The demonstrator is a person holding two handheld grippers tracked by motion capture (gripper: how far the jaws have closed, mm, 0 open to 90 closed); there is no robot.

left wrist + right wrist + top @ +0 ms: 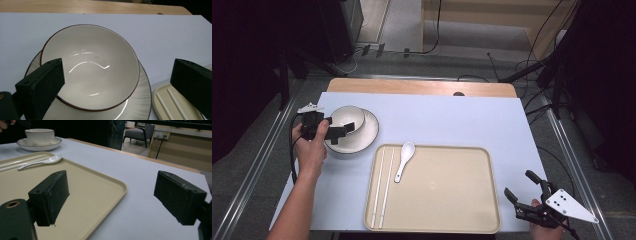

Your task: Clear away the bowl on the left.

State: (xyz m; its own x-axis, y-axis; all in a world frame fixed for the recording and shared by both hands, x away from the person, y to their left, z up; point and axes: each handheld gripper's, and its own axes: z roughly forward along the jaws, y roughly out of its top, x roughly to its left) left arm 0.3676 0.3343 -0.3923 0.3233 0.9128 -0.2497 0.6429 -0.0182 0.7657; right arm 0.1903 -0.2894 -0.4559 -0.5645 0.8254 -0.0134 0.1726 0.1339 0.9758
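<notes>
A cream bowl (347,118) with a dark rim stands on a matching plate (367,136) at the left of the lilac mat. My left gripper (343,127) hovers open at the bowl's near side; in the left gripper view the bowl (90,67) and plate (141,100) lie between its wide-apart jaws, nothing gripped. A beige tray (492,195) holds white chopsticks (382,185) and a white spoon (404,160). My right gripper (521,186) is open just off the tray's right front corner, and the right gripper (112,182) looks across the tray (100,185) to the spoon (42,161) and bowl (40,135).
The lilac mat (452,120) covers a wooden table whose far edge (422,87) shows bare. Metal rails run along both sides. Cables and dark stands (552,70) crowd the floor behind. Most of the tray's surface is bare.
</notes>
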